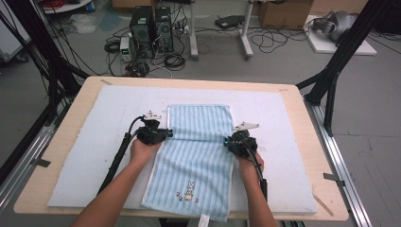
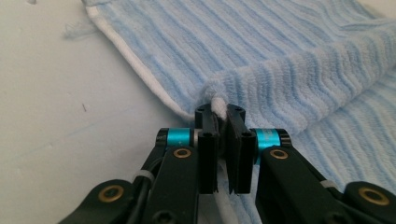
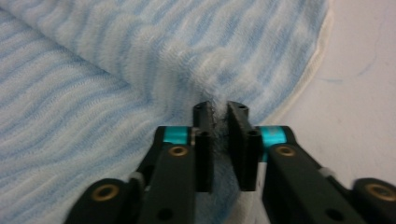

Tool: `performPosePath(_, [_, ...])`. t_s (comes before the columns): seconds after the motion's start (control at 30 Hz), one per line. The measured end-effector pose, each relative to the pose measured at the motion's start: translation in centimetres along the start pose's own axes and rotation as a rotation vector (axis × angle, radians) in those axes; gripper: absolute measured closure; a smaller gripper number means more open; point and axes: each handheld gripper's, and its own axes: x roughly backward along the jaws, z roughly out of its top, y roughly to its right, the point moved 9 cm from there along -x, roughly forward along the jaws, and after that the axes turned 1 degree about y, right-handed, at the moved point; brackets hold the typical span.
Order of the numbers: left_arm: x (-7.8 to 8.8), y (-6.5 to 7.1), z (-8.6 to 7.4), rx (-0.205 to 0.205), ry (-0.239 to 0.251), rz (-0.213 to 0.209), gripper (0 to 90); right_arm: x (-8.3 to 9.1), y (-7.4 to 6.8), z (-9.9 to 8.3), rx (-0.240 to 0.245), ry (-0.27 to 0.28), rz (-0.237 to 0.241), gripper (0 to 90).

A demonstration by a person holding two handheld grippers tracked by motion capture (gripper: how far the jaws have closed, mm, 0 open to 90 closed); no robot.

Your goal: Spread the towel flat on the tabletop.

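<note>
A light blue striped terry towel (image 1: 198,156) lies centred on a pale foam mat (image 1: 94,142) covering the wooden table (image 1: 302,109), its near end overhanging; 2 grippers flank its fold, left gripper (image 1: 163,135) and right gripper (image 1: 231,142).

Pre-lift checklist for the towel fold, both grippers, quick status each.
1. Left gripper pinching the towel at its left edge: ok, white hem between shut jaws.
2. Right gripper pinching the right edge: ok, fabric bunched between shut jaws.
3. Grips level with each other across the towel: ok in the high view.
4. Towel lying flat on the white mat beyond the grips: ok.
5. Near end with the rabbit picture fully on the table: not ok, it hangs over the front edge.
6. Layers caught per grip: cannot tell.
</note>
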Motion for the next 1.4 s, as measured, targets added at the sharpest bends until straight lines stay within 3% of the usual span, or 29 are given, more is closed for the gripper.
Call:
performPosePath(0.07, [-0.2,-0.6,0.4,0.017,0.017,0.027,85.2,-0.5,0.2,0.4,0.02,-0.001,-0.004,85.9])
performPosePath(0.17, [-0.6,-1.5,0.7,0.083,0.045,0.047,85.3,-1.4,0.6,1.4,0.024,-0.009,-0.028,85.8])
performPosePath(0.37, [-0.5,-2.7,1.2,0.084,0.09,0.095,85.2,-3.1,0.9,3.0,0.039,-0.001,-0.058,85.6])
performPosePath(0.5, [-0.5,-3.4,1.6,0.083,0.097,0.093,85.1,-3.9,0.9,3.7,0.045,0.006,-0.066,85.5])
performPosePath(0.6, [-0.4,-3.8,2.1,0.104,0.108,0.091,83.7,-4.2,1.1,4.3,0.041,0.022,-0.073,85.1])
performPosePath(0.67, [-0.5,-4.1,2.0,0.125,0.102,0.093,78.4,-4.5,1.1,4.5,0.019,0.027,-0.066,83.7])
performPosePath(0.73, [-0.5,-4.5,1.6,0.159,0.081,0.091,60.6,-4.6,1.1,4.4,0.013,0.028,-0.063,79.8])
performPosePath(0.83, [-0.1,-4.7,1.5,0.137,0.08,0.09,47.5,-4.2,1.1,4.5,-0.009,0.048,-0.039,69.7])
performPosePath(0.97, [1.2,-4.1,1.5,0.078,0.096,0.058,42.7,-2.7,1.5,4.9,-0.035,0.101,-0.041,62.9])
performPosePath(1.07, [2.1,-3.9,1.1,0.061,0.073,0.04,40.6,-1.3,1.5,4.9,-0.034,0.128,-0.043,58.5])
performPosePath(1.2, [3.4,-3.4,0.3,0.054,0.094,0.017,40.5,0.5,1.4,4.4,-0.039,0.152,-0.033,55.5])
performPosePath(1.4, [4.2,-2.5,-1.3,0.055,0.051,-0.019,42.3,2.1,1.2,2.4,-0.049,0.119,-0.022,51.4])
